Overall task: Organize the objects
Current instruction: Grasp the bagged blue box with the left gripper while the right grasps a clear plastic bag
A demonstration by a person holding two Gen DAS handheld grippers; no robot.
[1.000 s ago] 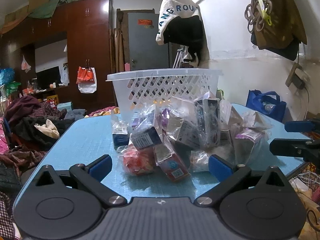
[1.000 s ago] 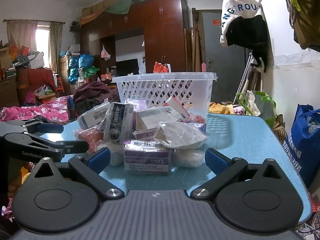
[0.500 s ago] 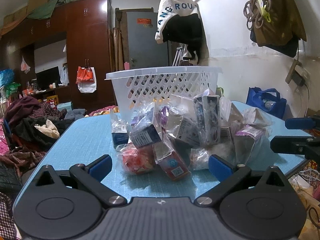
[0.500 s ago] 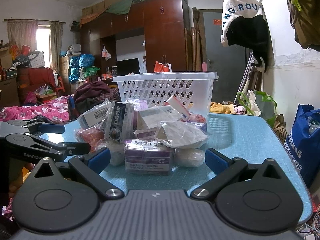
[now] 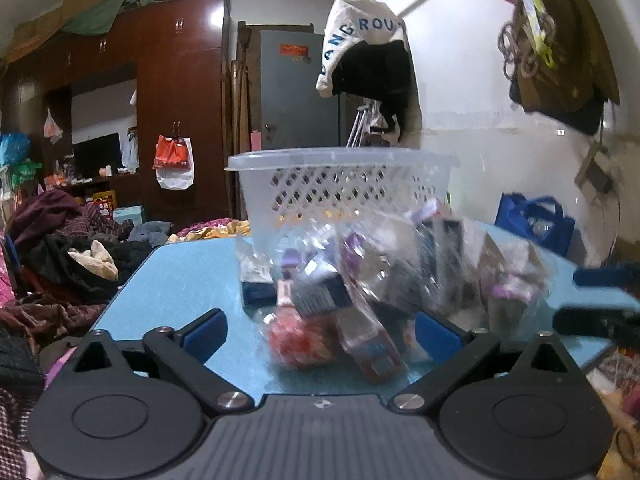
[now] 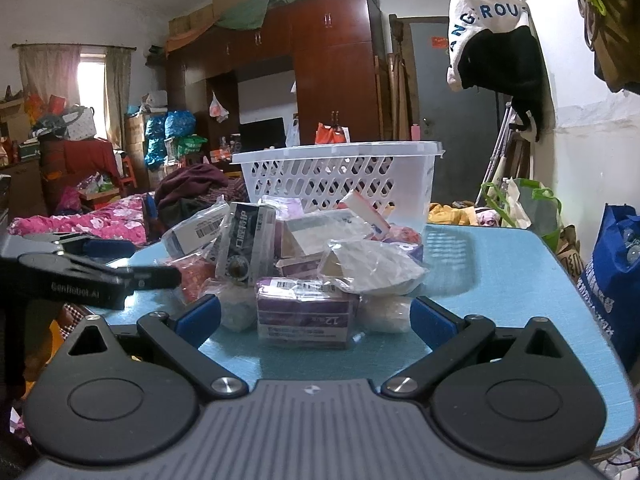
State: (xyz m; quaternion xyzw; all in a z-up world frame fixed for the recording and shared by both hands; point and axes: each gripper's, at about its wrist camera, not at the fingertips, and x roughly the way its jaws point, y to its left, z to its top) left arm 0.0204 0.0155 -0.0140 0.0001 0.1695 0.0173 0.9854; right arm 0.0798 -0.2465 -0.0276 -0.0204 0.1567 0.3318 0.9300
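A pile of small boxes and packets in clear plastic bags [image 5: 372, 280] lies on a blue table [image 5: 180, 280]; it also shows in the right wrist view [image 6: 304, 264]. A white lattice basket [image 5: 344, 184] stands just behind the pile, also in the right wrist view [image 6: 340, 180]. My left gripper [image 5: 320, 334] is open and empty, close in front of a red packet [image 5: 296, 340]. My right gripper [image 6: 316, 320] is open and empty, in front of a purple box [image 6: 306, 312]. The left gripper's fingers [image 6: 100, 276] show at the left of the right wrist view.
A blue bag [image 6: 612, 276] hangs beside the table's right edge. Clothes are heaped on a bed [image 5: 60, 264] to the left. A dark wardrobe [image 6: 328, 72] and a grey door [image 5: 296, 92] stand behind. A jacket [image 5: 368, 64] hangs on the wall.
The left gripper has moved toward the pile; its view is now blurred and the packets look larger. The right gripper has barely moved. Both stay open.
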